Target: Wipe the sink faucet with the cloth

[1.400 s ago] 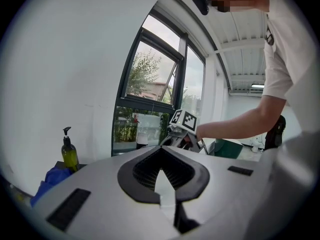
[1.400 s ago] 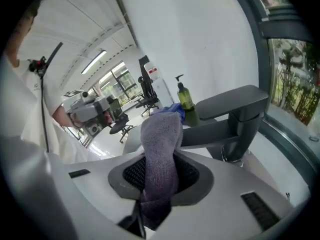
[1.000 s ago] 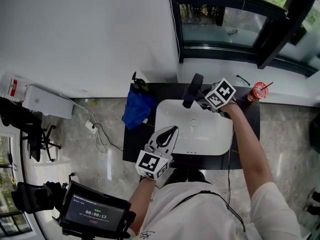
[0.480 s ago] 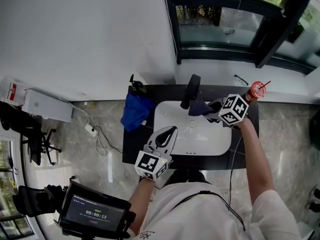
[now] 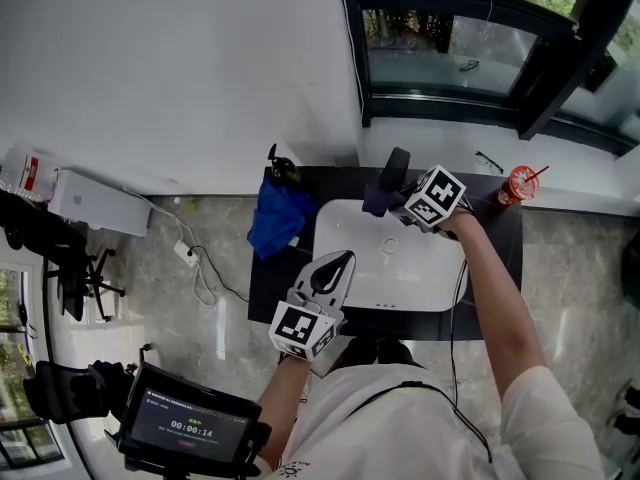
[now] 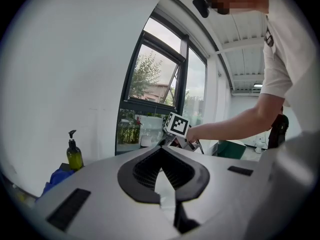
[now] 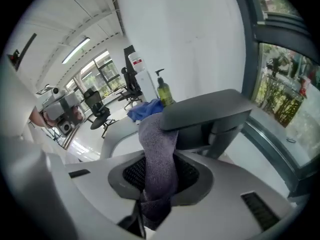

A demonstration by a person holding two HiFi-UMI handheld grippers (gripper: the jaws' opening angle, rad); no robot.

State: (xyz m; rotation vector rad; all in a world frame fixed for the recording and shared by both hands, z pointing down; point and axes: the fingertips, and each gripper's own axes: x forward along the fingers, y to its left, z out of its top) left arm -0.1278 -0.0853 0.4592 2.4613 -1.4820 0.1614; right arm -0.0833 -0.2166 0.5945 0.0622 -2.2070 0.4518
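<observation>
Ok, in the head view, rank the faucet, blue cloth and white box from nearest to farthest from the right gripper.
1. Faucet, at the tips of the right gripper holding the purple cloth.
2. Blue cloth, at the counter's left end.
3. White box, far left by the wall.

The white sink basin [image 5: 400, 273] lies open across its middle and right side, with room to reach down into it. At its back edge the dark faucet [image 5: 396, 166] stands up. The right gripper [image 5: 392, 202] and its grey-purple cloth [image 5: 376, 202] fill the space just in front of the faucet. The left gripper [image 5: 338, 268] hangs over the basin's front left rim. A soap bottle [image 5: 281, 169] and a crumpled blue cloth [image 5: 280, 218] take the back left corner of the black counter [image 5: 262, 293]. A red cup [image 5: 517, 184] with a straw stands by the back right corner. The white wall [image 5: 200, 68] and the window frame [image 5: 450, 103] close off the rear.
</observation>
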